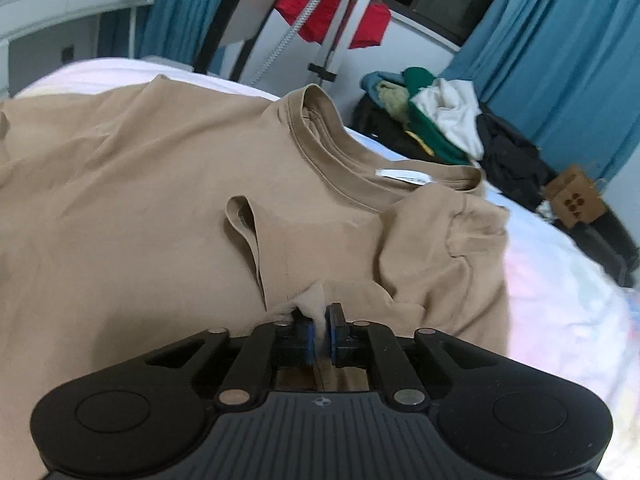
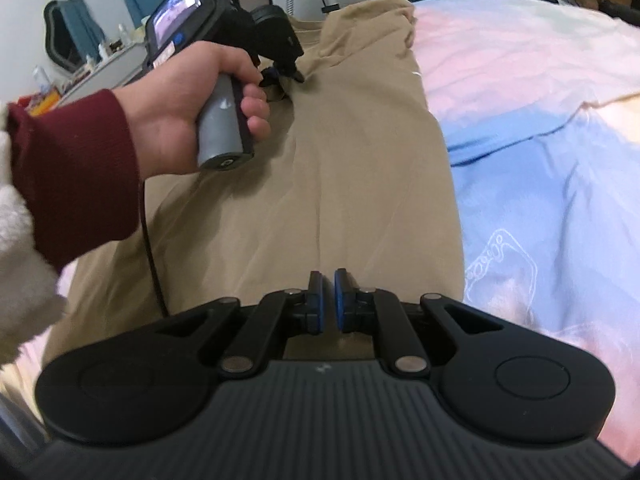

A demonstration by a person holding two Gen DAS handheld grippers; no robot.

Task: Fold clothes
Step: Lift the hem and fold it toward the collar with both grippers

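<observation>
Left wrist view: our left gripper [image 1: 319,322] pinches a fold of the tan T-shirt [image 1: 160,184]. Our right gripper [image 2: 327,300] sits nearly closed; whether it grips fabric, we cannot tell.

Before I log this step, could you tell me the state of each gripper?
Left gripper: closed on a pinch of the tan T-shirt.
Right gripper: closed; whether it pinches fabric cannot be told.
</observation>
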